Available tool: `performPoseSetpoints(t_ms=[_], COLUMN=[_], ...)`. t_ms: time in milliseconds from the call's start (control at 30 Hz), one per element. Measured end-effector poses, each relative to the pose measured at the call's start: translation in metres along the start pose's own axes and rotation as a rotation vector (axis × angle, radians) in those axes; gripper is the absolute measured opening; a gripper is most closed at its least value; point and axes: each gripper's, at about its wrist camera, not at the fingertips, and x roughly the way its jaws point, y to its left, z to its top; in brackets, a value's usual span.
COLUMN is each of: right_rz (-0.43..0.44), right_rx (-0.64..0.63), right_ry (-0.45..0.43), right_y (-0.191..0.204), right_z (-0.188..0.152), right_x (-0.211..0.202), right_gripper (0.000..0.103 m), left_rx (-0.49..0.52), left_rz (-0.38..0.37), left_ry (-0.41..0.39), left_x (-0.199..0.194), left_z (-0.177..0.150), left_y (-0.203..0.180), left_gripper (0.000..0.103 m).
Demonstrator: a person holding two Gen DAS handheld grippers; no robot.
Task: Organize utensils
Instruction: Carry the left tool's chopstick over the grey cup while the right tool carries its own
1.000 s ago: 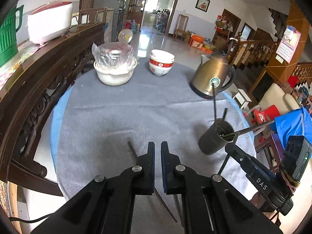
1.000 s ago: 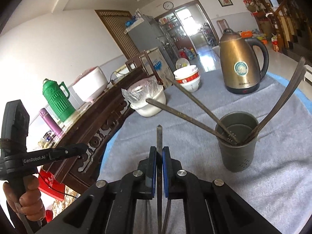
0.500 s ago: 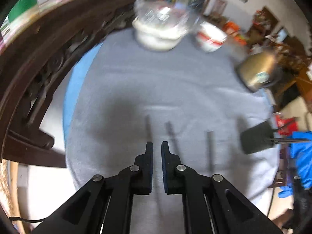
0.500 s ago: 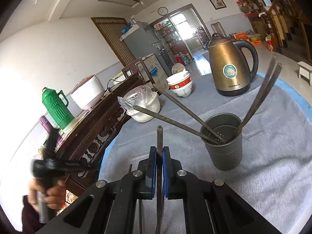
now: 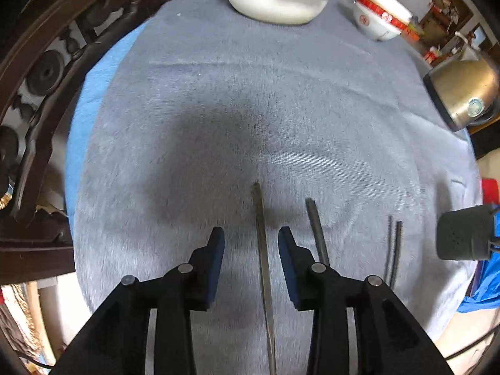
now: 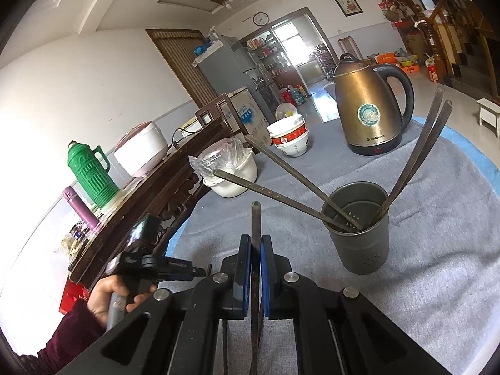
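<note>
- Left gripper [image 5: 251,243], lower centre of the left wrist view: jaws, nearly closed in the earlier frames, have just been opening and now stand partly apart. One chopstick [image 5: 262,250] lies flat on the grey cloth [image 5: 218,109] between the pads, touching neither.
- The view, earlier looking across the table, now looks steeply down at the cloth.
- Right of it lie a second chopstick [image 5: 315,231] and, further right, a thin dark pair [image 5: 393,247]: four on the cloth.
- Right gripper [image 6: 255,259], lower centre of the right wrist view: clamped on a single upright chopstick [image 6: 256,218], unchanged from before.
- Dark holder cup [image 6: 359,228], centre right: four chopsticks lean inside.
- Far edge: one white covered pot [image 6: 232,172], one stack of bowls [image 6: 289,139], one kettle [image 6: 367,106].
</note>
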Motion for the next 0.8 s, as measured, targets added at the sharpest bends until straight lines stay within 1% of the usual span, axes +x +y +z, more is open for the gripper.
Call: performPoseSetpoints(t_ms=[67,167,200,233,300,333,367,467,600,800], right_rz=[0.001,0.000,0.001,0.002,0.001,0.001,0.002,-0.001,-0.006,-0.005], right_rx=[0.001,-0.004,-0.005,-0.006,-0.009,-0.010,-0.011,-0.024,-0.037,-0.050], right_ry=[0.001,0.001,0.002,0.003,0.005,0.007,0.008,0.006,-0.006,-0.058], right_y=[0.000,0.001,0.001,0.001,0.002,0.003,0.004,0.008,0.013,0.020], right_z=[0.000,0.000,0.000,0.000,0.000,0.000,0.000,-0.001,0.000,0.006], right_x=[0.001,0.000,0.000,0.001,0.001,0.002,0.002,0.000,-0.003,-0.014], right_gripper=[0.006,0.006,0.006,0.006,0.006,0.006,0.006,0.006,0.006,0.006], left_rx=[0.004,0.010,0.014,0.021,0.035,0.041,0.045,0.042,0.049,0.122], left_rz=[0.021,0.027,0.031,0.030,0.026,0.023,0.019,0.004,-0.012,-0.069], left_ry=[0.013,0.026,0.017,0.006,-0.006,-0.009,-0.011,-0.023,-0.099,-0.258], left_x=[0.009,0.017,0.018,0.019,0.021,0.022,0.022,0.019,-0.010,-0.082], left_z=[0.005,0.008,0.010,0.010,0.013,0.014,0.014,0.011,-0.001,-0.028], left_y=[0.000,-0.002,-0.002,-0.004,-0.006,-0.007,-0.008,-0.009,-0.010,-0.027], left_gripper=[0.036,0.036,0.034,0.030,0.015,0.010,0.007,0.007,0.006,0.005])
